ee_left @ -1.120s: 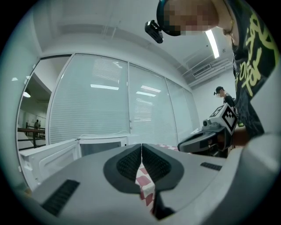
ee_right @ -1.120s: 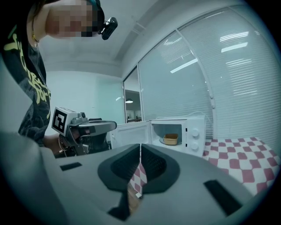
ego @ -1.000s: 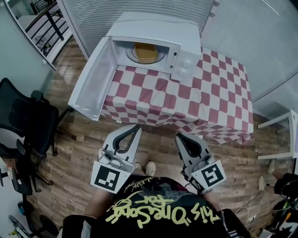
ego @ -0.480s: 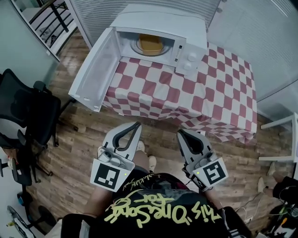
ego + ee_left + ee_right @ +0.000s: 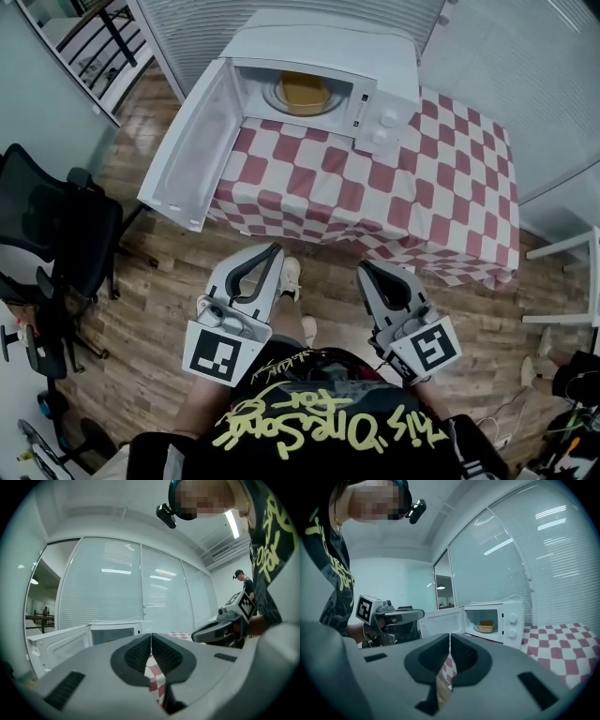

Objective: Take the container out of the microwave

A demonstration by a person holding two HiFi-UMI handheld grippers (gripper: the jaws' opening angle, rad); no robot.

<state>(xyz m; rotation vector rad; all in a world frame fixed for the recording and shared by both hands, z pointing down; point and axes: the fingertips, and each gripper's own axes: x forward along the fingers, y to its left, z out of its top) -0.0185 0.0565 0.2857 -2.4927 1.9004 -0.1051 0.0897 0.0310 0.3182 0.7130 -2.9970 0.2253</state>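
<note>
A white microwave stands at the far left corner of the checkered table, its door swung wide open to the left. Inside on the turntable sits a yellow-tan container, which the right gripper view shows through the open cavity as a small tub. Both grippers hover over the wooden floor in front of the table, well short of the microwave. My left gripper is shut and empty, and my right gripper is shut and empty too. Each one's pads meet with nothing between them.
A black office chair stands on the floor at the left. The open door overhangs the table's left edge. A white stand sits at the right. Another person stands far back in the room. Glass walls with blinds rise behind the table.
The view has shifted slightly, so the table and microwave sit a little farther up and right. Both grippers stay where they were, shut.
</note>
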